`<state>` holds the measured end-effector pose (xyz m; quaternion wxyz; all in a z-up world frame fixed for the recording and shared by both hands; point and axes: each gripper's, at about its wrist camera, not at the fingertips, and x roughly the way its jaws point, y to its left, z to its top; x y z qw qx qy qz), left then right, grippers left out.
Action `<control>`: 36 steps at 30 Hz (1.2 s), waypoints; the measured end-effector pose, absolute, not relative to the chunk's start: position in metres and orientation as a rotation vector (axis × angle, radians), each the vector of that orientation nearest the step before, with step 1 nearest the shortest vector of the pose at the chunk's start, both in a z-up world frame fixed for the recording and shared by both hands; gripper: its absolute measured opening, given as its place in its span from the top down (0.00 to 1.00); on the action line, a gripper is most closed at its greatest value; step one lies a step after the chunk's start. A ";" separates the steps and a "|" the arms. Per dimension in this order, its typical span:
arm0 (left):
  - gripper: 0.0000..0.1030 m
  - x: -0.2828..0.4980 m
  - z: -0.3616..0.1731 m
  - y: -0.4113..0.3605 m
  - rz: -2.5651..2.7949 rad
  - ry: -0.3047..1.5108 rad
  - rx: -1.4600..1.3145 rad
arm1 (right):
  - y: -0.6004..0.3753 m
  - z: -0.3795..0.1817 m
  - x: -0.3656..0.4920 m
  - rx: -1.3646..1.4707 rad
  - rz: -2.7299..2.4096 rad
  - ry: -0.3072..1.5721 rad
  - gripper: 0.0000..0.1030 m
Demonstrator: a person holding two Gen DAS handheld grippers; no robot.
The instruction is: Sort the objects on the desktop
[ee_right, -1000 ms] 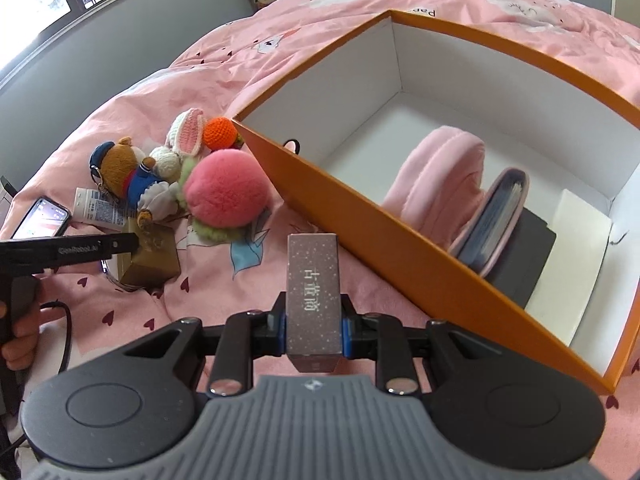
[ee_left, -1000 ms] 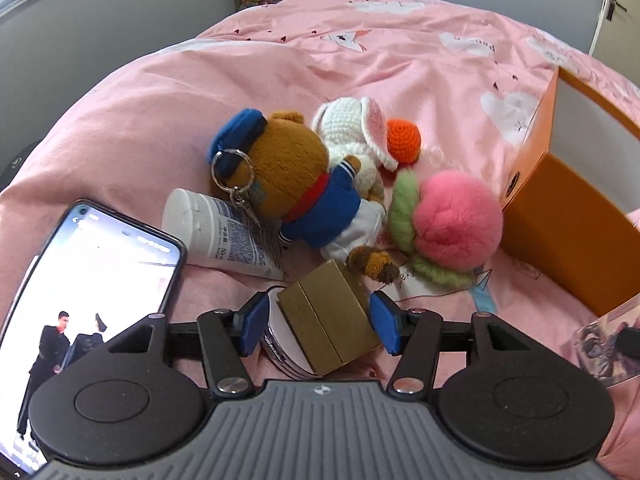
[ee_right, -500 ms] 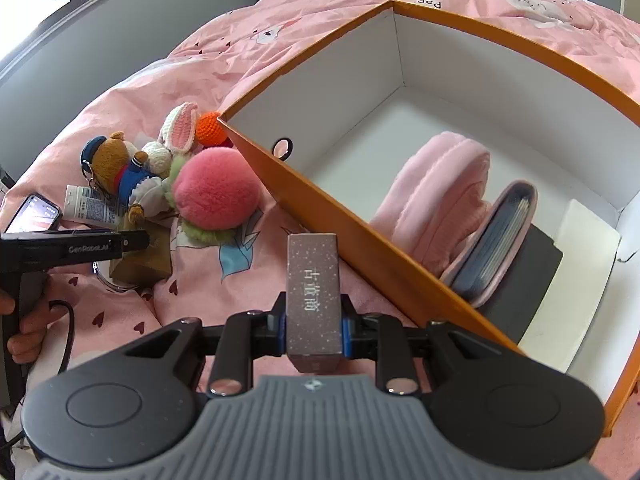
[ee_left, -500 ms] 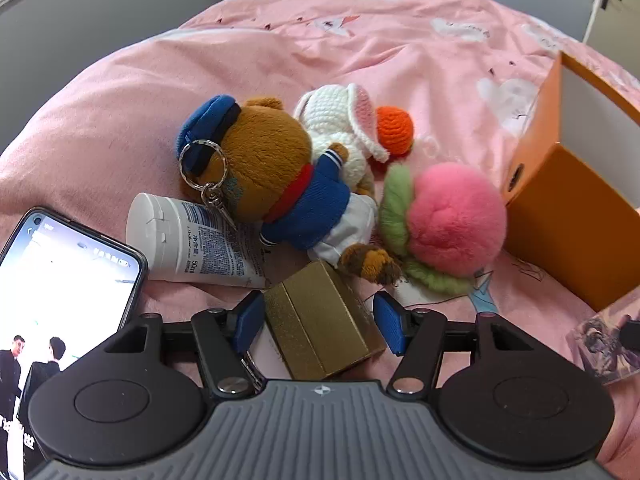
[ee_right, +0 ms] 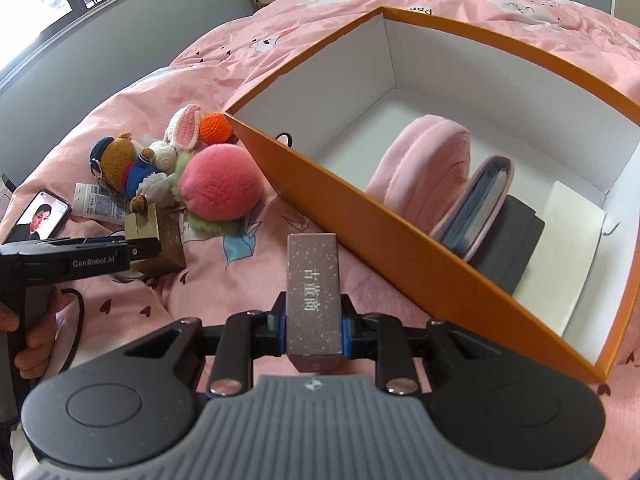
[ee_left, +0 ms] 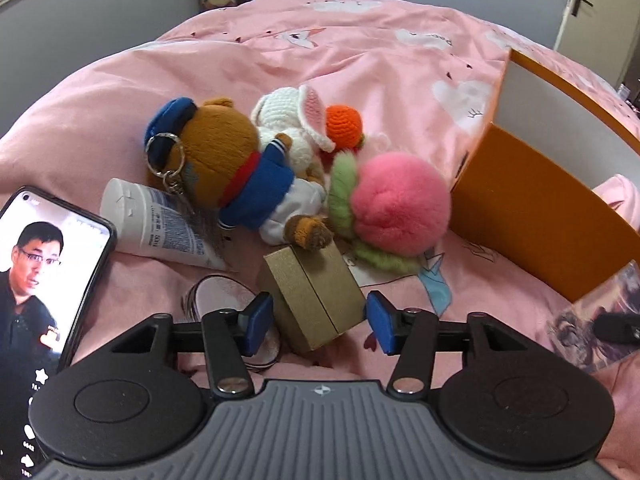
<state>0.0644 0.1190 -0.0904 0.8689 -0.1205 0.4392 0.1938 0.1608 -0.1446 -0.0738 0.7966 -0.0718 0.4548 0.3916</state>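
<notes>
Orange box (ee_right: 420,256) partly filled (pouch, wallet inside); right gripper (ee_right: 314,326) clamps mauve carton (ee_right: 314,288), left gripper (ee_left: 316,320) fingers apart around gold box (ee_left: 316,296); toys remain.

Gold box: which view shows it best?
Left wrist. The gold box sits large and unobstructed there, top and front faces visible, between the open jaws of the left gripper, the bear's foot resting on its far edge. The right wrist view shows it small, at the left, partly hidden behind the left gripper's body.
</notes>
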 end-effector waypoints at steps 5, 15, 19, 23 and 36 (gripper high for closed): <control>0.36 0.076 -0.092 0.127 0.452 0.938 -0.293 | -0.147 -0.072 0.157 -0.161 0.834 0.963 0.75; 0.40 0.079 -0.096 0.128 0.493 0.967 -0.320 | -0.163 -0.075 0.151 -0.154 0.779 0.990 0.75; 0.41 0.077 -0.091 0.126 0.475 0.977 -0.305 | -0.172 -0.068 0.145 -0.125 0.771 0.977 0.75; 0.43 0.068 -0.078 0.120 0.414 0.976 -0.298 | -0.176 -0.059 0.142 -0.103 0.799 0.969 0.75; 0.47 0.084 0.018 0.097 0.162 0.810 -0.332 | -0.155 0.040 0.175 -0.012 0.850 0.743 0.75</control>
